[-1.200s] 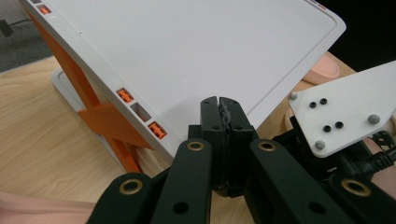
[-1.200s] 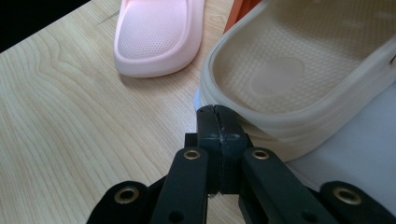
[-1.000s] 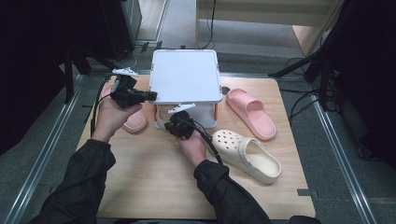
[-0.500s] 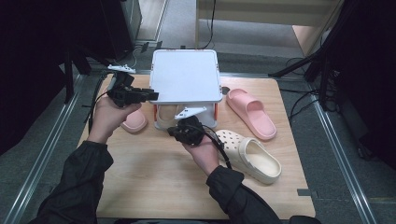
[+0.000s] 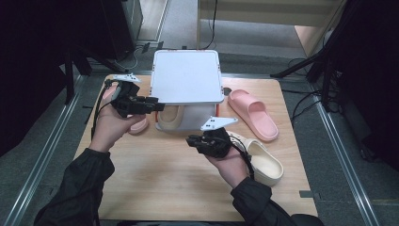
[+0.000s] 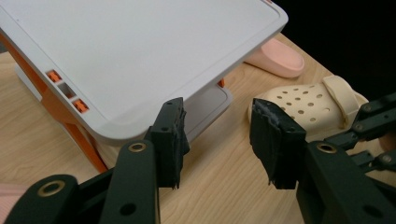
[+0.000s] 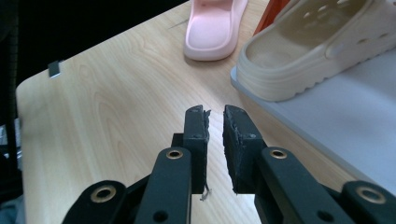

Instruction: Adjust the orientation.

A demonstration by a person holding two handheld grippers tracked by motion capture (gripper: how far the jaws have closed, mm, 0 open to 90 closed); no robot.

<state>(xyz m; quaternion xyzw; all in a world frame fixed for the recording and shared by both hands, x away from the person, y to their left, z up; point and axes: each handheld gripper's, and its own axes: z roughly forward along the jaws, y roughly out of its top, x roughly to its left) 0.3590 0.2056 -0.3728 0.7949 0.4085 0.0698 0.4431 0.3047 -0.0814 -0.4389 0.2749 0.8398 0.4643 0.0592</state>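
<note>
Beside the white storage box, one cream clog sits inside; both claws, left wide, right barely parted, just opening, empty. Next: fetch the other clog.

The high camera hangs above my side of the wooden table and looks forward and down, far enough back to take in the whole tabletop and my forearms. The camera on my left gripper sits close and low, looking across the white box lid towards the cream clog. The one on my right gripper looks low along the table at the cream clog in the box and a pink slide.
</note>
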